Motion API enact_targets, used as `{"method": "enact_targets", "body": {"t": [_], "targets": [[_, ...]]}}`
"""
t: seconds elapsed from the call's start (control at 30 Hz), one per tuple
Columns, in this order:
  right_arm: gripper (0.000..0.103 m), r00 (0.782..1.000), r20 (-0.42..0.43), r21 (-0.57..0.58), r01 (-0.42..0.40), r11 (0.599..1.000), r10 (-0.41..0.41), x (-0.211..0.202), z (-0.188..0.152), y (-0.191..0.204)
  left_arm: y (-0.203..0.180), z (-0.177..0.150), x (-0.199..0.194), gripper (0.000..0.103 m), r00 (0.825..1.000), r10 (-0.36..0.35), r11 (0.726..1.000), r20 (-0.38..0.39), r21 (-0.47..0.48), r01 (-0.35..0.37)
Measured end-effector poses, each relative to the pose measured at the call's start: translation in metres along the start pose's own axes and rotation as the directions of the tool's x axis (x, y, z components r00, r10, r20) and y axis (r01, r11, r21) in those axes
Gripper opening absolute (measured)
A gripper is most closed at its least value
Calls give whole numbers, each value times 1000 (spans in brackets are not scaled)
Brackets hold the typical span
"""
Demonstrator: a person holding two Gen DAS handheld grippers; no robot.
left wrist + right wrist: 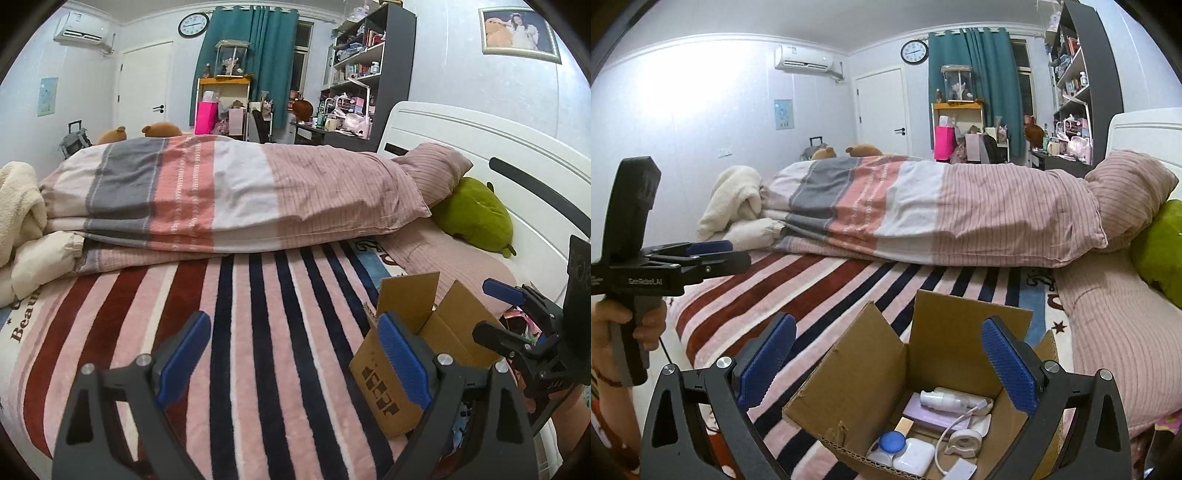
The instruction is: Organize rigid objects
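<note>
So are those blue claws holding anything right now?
No. Both the left gripper and right gripper are open and empty; the right hangs above the box.

Ahead of my left gripper [295, 354] the striped blanket [258, 314] lies bare — free passage up to the folded quilt [236, 195]. My right gripper [890, 363] hangs over the cardboard box [857, 373] — upright flaps hem its opening, its floor crowded.

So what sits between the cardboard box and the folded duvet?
Only bare striped blanket. In the right wrist view, nothing lies on it between the cardboard box and the folded duvet.
</note>
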State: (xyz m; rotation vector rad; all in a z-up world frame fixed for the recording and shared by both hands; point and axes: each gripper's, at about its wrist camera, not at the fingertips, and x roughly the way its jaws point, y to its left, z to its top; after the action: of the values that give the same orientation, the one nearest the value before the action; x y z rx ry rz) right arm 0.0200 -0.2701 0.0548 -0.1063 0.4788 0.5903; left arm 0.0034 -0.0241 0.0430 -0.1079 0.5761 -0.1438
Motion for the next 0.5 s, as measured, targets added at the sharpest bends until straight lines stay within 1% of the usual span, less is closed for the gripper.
{"method": "enact_targets", "body": {"t": [0.5], "targets": [[101,1000,0,-3,-2,1000,2,0,0,5,2,-4,-2,90,1000,19,1000,-4,-4,-19]]}}
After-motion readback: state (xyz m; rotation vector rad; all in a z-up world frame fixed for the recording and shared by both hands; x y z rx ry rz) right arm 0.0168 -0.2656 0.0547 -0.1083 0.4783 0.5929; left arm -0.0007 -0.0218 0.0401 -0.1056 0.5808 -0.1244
